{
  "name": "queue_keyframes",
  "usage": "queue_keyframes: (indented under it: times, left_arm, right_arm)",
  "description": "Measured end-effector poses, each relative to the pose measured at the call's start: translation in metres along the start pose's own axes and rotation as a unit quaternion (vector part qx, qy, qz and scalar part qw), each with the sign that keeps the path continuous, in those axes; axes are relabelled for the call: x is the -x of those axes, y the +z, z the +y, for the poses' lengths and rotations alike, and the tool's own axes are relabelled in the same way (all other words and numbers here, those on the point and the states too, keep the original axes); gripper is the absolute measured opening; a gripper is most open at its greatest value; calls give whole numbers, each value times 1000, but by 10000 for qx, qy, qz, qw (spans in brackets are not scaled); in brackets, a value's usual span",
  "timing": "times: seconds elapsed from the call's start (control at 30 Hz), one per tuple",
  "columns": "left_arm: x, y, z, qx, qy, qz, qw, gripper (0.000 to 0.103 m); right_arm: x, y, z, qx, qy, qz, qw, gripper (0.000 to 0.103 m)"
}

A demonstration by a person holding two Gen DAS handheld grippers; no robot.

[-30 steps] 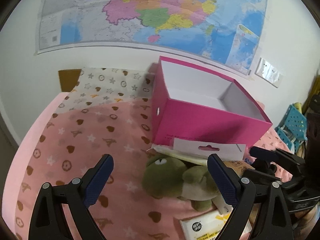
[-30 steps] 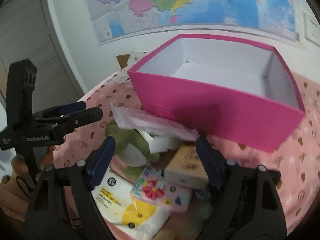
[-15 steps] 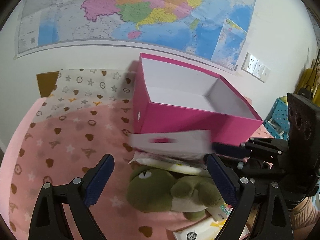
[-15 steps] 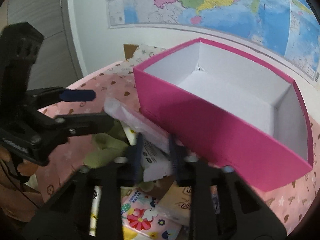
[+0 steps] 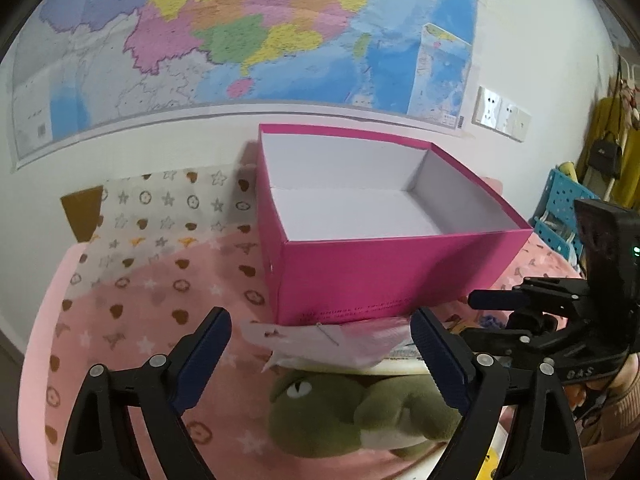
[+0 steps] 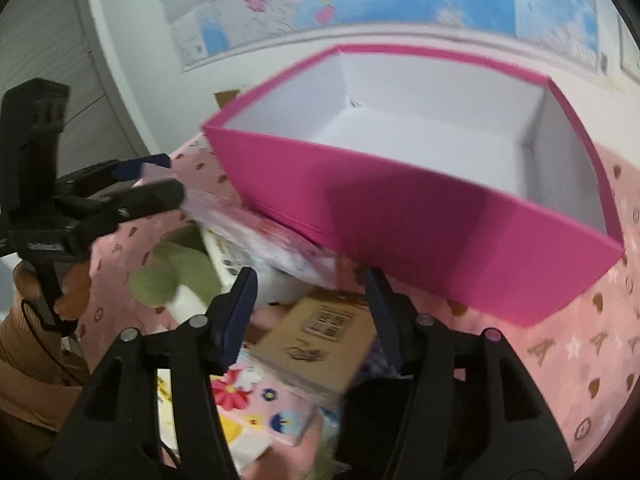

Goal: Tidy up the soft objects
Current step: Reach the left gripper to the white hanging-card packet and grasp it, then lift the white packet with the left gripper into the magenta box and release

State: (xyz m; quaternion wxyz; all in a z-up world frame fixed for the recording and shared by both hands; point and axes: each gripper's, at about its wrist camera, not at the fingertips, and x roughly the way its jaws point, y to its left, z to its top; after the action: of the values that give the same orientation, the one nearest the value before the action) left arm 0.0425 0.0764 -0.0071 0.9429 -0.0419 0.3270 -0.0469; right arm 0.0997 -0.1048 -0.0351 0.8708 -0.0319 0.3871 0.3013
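Note:
An open pink box (image 5: 384, 280) with a white inside stands empty on the pink patterned bedspread; it also shows in the right wrist view (image 6: 440, 216). A green plush toy (image 5: 360, 412) lies in front of it, with a pale pink plastic packet (image 5: 332, 338) resting on it. My left gripper (image 5: 320, 364) is open above the plush. My right gripper (image 6: 312, 304) is open and empty over a brown tissue pack (image 6: 320, 344) and a flowered pack (image 6: 260, 404). The pink packet (image 6: 256, 236) lies just beyond its fingers.
A wall map (image 5: 240, 40) hangs behind the bed. Blue crates (image 5: 560, 204) stand at the right. A yellow-and-white wipes pack (image 6: 168, 396) lies at the pile's near edge. The bedspread (image 5: 140, 280) stretches left of the box.
My right gripper was shut on the pink packet half a second ago; now it is open and the packet lies on the pile. Both cameras rose, looking more into the box.

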Motion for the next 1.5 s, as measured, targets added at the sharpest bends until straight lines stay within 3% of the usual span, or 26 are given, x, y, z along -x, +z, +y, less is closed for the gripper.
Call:
queue_keyframes:
  times: [0.23, 0.3, 0.37, 0.47, 0.77, 1.0, 1.1, 1.17, 1.2, 1.37, 1.4, 1.47, 1.5]
  left_arm:
    - [-9, -5, 11, 148, -96, 176, 9997, 92]
    - [-9, -6, 11, 145, -151, 183, 9996, 88]
    - [-12, -6, 11, 172, -297, 268, 9990, 72]
    - [-17, -6, 11, 223, -305, 324, 9988, 66]
    - [-3, -6, 18, 838, -868, 204, 9925, 63]
    - [1, -8, 16, 1145, -1065, 153, 9876, 63]
    - [3, -9, 18, 1314, -1243, 139, 9834, 55]
    - [7, -7, 16, 1397, -1417, 117, 9799, 42]
    - [8, -5, 13, 1408, -1463, 100, 9791, 41]
    - [13, 3, 1, 1211, -1388, -39, 9829, 42]
    - [15, 3, 1, 1147, -1319, -63, 9846, 46]
    - [18, 1, 5, 1024, -1259, -115, 9867, 69]
    - [21, -1, 8, 991, -1165, -175, 9881, 70]
  right_arm:
    - [-21, 4, 4, 300, -142, 398, 9987, 56]
    - [-28, 5, 3, 341, -155, 532, 9979, 43]
    - [-31, 5, 5, 442, -110, 588, 9972, 23]
    - [-30, 5, 11, 673, -286, 492, 9961, 18]
    - [4, 3, 17, 614, -146, -43, 9980, 10]
    - [20, 10, 25, 662, -134, -312, 9972, 8]
    - [32, 9, 25, 610, -95, -484, 9969, 8]
    - [39, 11, 27, 617, -91, -590, 9963, 8]
    - [43, 11, 29, 631, -118, -652, 9958, 8]
    - [51, 16, 27, 581, -67, -760, 9954, 8]
    - [52, 15, 25, 539, -42, -764, 9956, 8]
    - [54, 14, 19, 459, -21, -753, 9961, 8]
    - [53, 15, 16, 412, -19, -726, 9965, 8]
